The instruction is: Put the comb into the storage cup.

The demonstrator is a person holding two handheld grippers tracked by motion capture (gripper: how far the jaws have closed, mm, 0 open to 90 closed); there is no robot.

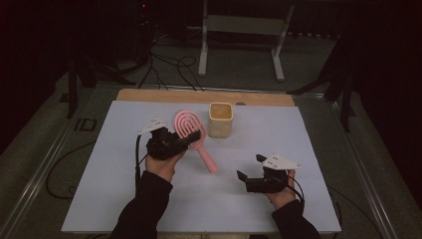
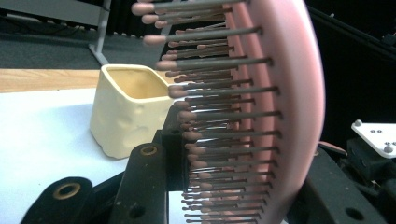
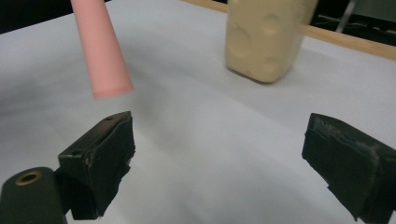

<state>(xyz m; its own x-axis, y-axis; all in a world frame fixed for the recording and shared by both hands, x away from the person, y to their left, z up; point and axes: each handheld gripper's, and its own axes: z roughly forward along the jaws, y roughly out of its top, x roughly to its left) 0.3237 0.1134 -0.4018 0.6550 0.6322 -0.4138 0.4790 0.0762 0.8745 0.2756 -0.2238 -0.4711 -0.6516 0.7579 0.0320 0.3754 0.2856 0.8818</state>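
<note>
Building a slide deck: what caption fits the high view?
Left gripper holds a pink hairbrush beside a cream cup; right gripper open above the white table.

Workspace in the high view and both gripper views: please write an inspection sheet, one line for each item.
Surface: pale sheet over a wooden table, edge visible at the back.
Job's things: pink hairbrush lifted, handle pointing toward the right gripper; cream square cup upright, apart from the brush.
Clutter: nothing seen.
Grippers: left gripper shut on the brush head; right gripper open, nothing between its jaws.
Cables: one trails from each gripper; black leads on the floor behind.
Surroundings: dark room, grey frame legs.
</note>
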